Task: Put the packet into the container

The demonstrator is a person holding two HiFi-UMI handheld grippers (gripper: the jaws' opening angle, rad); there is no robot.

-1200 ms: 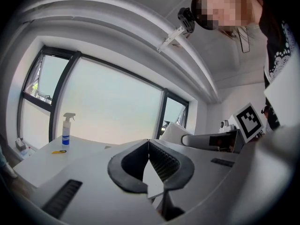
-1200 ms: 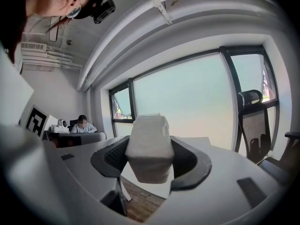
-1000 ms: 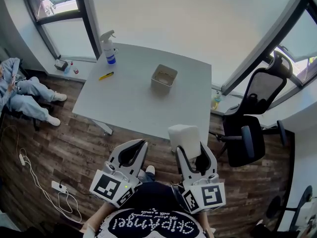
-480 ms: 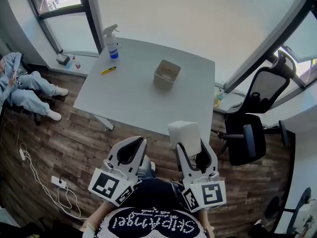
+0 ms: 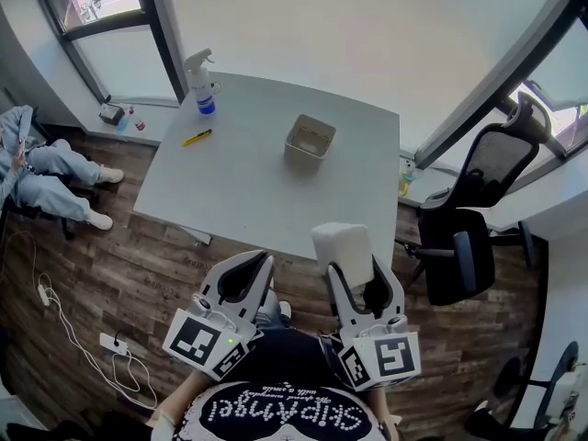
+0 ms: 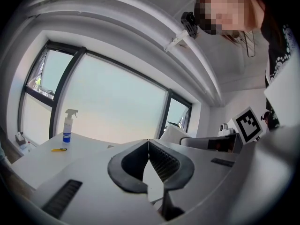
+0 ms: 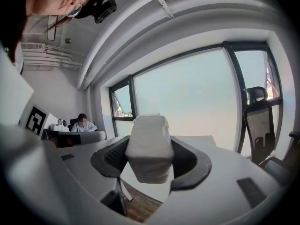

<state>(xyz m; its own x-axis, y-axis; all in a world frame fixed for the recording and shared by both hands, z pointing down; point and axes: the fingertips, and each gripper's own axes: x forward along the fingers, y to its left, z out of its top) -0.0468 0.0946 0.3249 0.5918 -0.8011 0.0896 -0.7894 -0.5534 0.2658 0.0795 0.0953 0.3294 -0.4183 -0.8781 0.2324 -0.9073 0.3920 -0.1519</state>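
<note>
My right gripper is shut on a white packet, a soft rectangular block held upright between the jaws, just short of the table's near edge. The container, a small square beige tub, stands open on the grey table, well beyond the packet toward the far side. My left gripper hangs beside the right one over the floor; its jaws meet at the tips with nothing between them.
A spray bottle and a yellow pen are at the table's far left. A black office chair stands to the right. A seated person is at the far left, cables on the wooden floor.
The view has shifted slightly; both grippers keep the same pose, the right still holding the packet near the table's front edge.
</note>
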